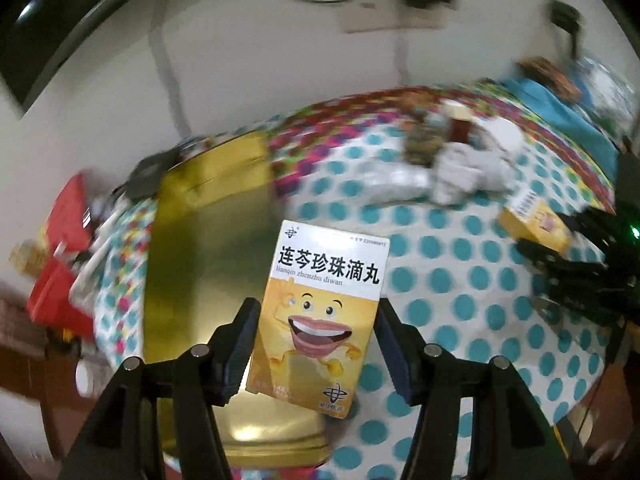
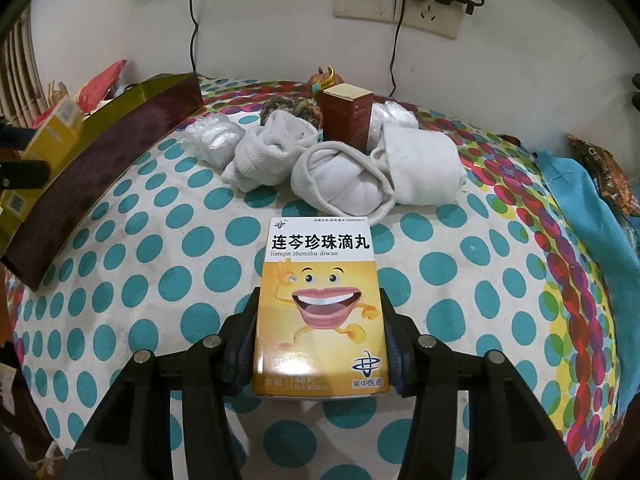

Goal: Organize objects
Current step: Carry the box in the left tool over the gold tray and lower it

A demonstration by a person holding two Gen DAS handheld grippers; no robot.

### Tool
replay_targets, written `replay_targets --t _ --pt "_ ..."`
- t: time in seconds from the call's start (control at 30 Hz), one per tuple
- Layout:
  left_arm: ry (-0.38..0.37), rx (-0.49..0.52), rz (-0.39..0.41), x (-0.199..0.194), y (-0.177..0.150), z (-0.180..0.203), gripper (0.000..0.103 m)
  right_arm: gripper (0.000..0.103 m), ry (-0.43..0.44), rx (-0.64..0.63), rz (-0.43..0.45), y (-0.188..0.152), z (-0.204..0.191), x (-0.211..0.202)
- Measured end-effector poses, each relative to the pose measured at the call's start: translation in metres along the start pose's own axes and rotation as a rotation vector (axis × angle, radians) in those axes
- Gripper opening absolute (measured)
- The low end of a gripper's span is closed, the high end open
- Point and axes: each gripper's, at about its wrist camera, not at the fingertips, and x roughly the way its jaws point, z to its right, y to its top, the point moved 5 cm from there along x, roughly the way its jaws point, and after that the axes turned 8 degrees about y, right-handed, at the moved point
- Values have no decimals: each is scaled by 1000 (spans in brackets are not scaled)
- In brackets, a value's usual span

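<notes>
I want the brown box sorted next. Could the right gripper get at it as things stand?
Probably not yet: the right gripper is shut on a yellow medicine box, and rolled white socks crowd in front of the brown box.

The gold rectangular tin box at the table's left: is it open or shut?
Open. The gold rectangular tin box has no lid on, and the right wrist view shows yellow cartons inside.

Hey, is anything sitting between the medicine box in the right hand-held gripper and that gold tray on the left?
Nothing visible. The right hand-held gripper holds the medicine box; only bare dotted tablecloth lies toward the gold tray. The rolled socks sit farther back.
</notes>
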Motion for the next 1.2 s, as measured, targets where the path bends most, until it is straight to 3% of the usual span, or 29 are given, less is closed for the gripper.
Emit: replay_targets --t 0.3,0.67,0.97,1.2 --pt "86 -216 -99 29 -34 -69 59 48 -1 -1 0 0 0 0" --pt "84 -246 -177 70 -59 -73 60 48 1 1 -1 0 1 0" --pt "65 -269 -179 70 -59 -68 61 48 -3 -2 -2 0 2 0" --pt "135 -287 -66 40 -56 -72 63 48 -13 -15 0 0 2 -1"
